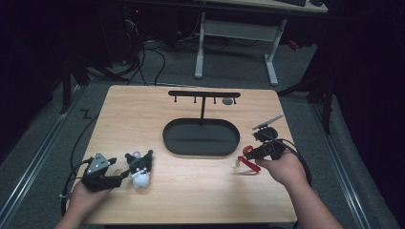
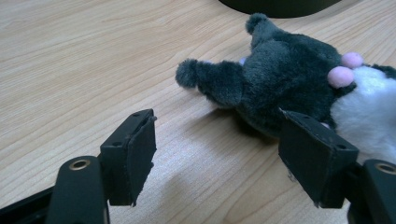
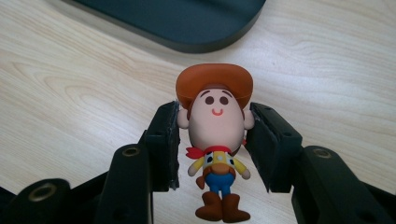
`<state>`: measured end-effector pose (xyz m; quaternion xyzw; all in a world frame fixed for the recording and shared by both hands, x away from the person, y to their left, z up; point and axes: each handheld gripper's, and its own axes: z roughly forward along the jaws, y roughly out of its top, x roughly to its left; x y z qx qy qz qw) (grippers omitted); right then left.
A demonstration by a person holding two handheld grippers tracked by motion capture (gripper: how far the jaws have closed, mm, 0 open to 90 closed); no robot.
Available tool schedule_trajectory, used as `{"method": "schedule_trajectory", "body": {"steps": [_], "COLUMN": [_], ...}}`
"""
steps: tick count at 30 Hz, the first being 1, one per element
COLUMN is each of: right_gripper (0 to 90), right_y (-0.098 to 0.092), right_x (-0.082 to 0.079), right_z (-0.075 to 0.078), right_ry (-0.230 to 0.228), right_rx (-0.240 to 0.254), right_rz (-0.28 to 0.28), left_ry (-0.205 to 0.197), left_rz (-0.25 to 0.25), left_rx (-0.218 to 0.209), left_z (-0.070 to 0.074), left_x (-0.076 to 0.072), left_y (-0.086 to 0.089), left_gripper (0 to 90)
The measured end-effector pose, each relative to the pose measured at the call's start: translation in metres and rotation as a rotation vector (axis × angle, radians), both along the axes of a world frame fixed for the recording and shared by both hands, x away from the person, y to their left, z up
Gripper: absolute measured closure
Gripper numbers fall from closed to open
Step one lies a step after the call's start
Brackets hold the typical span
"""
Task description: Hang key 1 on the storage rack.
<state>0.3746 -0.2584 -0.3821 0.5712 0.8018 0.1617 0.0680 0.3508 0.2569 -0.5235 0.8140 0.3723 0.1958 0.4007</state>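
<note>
Lab or test bay. Wooden table (image 1: 191, 191) on grey carpet, cables (image 1: 143, 62) trailing across the floor, white-legged desk (image 1: 236, 28) behind, dark surroundings

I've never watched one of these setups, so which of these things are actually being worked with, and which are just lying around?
In use:
- cowboy figure, clamped in the right tool
- plush toy, right by the open left tool
- hanger stand with its oval tray, probably where the toys go

Lying about:
- desk frame behind the table
- floor cables

Bare tabletop (image 1: 191, 179) between hands; black stand (image 1: 201, 136) blocks middle rear.
</note>
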Motion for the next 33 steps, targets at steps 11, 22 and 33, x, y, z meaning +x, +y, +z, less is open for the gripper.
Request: {"method": "schedule_trajectory", "body": {"steps": [11,22,33], "right_gripper": [55.1,55.2,55.2], "right_y": [-0.006,-0.007,-0.002], "right_x": [0.002,0.009,0.018], "right_z": [0.030,0.047,0.054], "right_ry": [-0.046,-0.076,-0.086], "right_rx": [0.023,0.038,0.039], "right_rz": [-0.015,-0.027,-0.030], "left_ry": [-0.001,0.000,0.001], "left_rz": [0.000,0.000,-0.001], "left_rx": [0.000,-0.003,-0.002], "left_z": [-0.001,0.000,0.000], "left_x": [0.001,0.001,0.001], "left_y": [-0.001,-0.001,0.000], "left_gripper": [27.7,27.8,27.7]}}
